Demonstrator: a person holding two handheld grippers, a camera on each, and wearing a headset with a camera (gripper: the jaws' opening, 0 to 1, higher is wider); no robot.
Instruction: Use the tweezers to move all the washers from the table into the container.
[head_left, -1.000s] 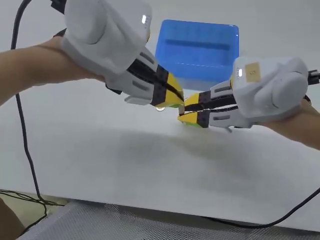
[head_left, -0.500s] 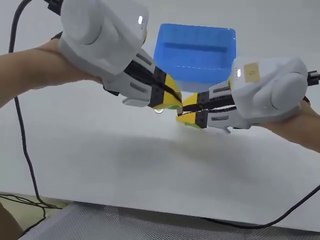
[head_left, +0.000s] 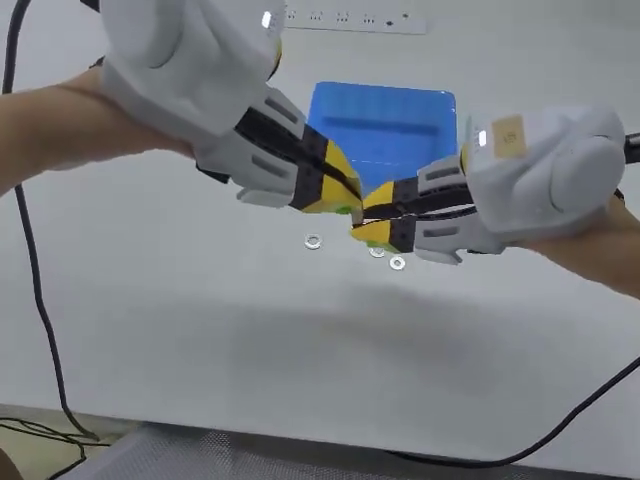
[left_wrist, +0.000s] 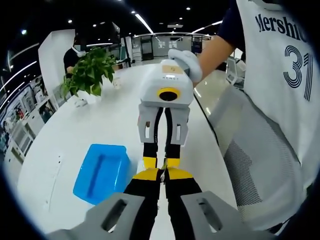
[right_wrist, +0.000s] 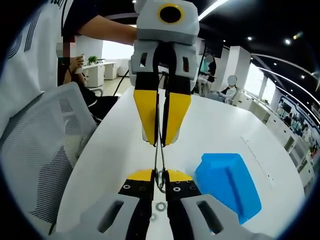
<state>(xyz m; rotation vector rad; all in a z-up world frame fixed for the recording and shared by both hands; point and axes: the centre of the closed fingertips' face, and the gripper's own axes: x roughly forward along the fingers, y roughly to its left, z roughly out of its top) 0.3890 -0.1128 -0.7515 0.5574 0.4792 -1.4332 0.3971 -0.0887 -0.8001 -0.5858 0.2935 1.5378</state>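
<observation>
Left tongs (head_left: 347, 200): you hold them at the centre of the head view, jaws nearly closed on the tweezers (right_wrist: 159, 150).
Right tongs (head_left: 362, 226): tip to tip with your left, jaws pinched on the tweezers' other end.
Washers (head_left: 313, 241): three, loose on the white surface (head_left: 220, 340) just below both tips (none gripped).
Container (head_left: 385, 125): blue, top centre, behind your tongs and apart from the washers.
</observation>
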